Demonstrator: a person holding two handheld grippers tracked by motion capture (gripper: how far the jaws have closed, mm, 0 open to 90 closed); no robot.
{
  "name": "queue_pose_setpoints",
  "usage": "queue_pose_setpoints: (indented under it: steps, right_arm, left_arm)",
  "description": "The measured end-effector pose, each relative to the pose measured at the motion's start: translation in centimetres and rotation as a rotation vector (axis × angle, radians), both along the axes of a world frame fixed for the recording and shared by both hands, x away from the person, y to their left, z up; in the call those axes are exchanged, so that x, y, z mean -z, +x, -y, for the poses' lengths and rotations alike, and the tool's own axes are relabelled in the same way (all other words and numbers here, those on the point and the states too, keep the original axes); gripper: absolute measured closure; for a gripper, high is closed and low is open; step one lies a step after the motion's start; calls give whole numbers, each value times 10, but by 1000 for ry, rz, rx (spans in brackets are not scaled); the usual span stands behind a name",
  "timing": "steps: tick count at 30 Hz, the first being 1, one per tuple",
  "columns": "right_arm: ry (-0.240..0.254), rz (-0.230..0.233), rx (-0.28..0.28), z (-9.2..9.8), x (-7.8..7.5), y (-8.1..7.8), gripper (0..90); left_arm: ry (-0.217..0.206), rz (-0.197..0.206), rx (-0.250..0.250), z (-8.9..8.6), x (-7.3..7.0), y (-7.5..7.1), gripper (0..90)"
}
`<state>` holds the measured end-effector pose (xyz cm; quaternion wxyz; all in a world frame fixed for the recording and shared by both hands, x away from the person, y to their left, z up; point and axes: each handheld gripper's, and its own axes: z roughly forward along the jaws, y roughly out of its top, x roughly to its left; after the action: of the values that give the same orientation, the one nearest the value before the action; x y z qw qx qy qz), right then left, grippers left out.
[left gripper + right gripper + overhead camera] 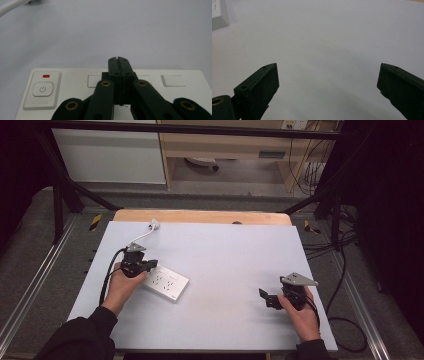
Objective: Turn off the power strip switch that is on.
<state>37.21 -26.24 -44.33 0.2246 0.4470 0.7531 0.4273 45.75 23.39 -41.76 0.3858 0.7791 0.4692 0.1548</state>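
Observation:
A white power strip [167, 283] lies flat on the pale mat, left of centre. My left gripper [150, 265] hovers over its left end, jaws shut with nothing between them. In the left gripper view the closed gripper [118, 60] points across the power strip [155, 95], whose power button [43, 89] and red light [46, 76] sit at the left. My right gripper [265, 297] rests low at the mat's right side, jaws spread wide and empty. In the right gripper view the right gripper [328, 67] faces bare mat, and a corner of the power strip [218, 15] shows at top left.
A white cable [142, 236] with a plug [154, 224] runs from behind the left gripper toward the mat's far left corner. A wooden table edge [200, 216] borders the mat at the back. Black frame bars and loose cables stand beside the table.

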Motion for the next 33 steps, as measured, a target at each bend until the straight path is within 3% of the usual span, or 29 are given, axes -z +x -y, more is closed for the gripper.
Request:
queue_pose_setpoints:
  steps: [33]
  right_arm:
    - [-4, 5, -6, 0, 0, 0, 44]
  left_arm:
    - [45, -5, -4, -1, 5, 3, 899]
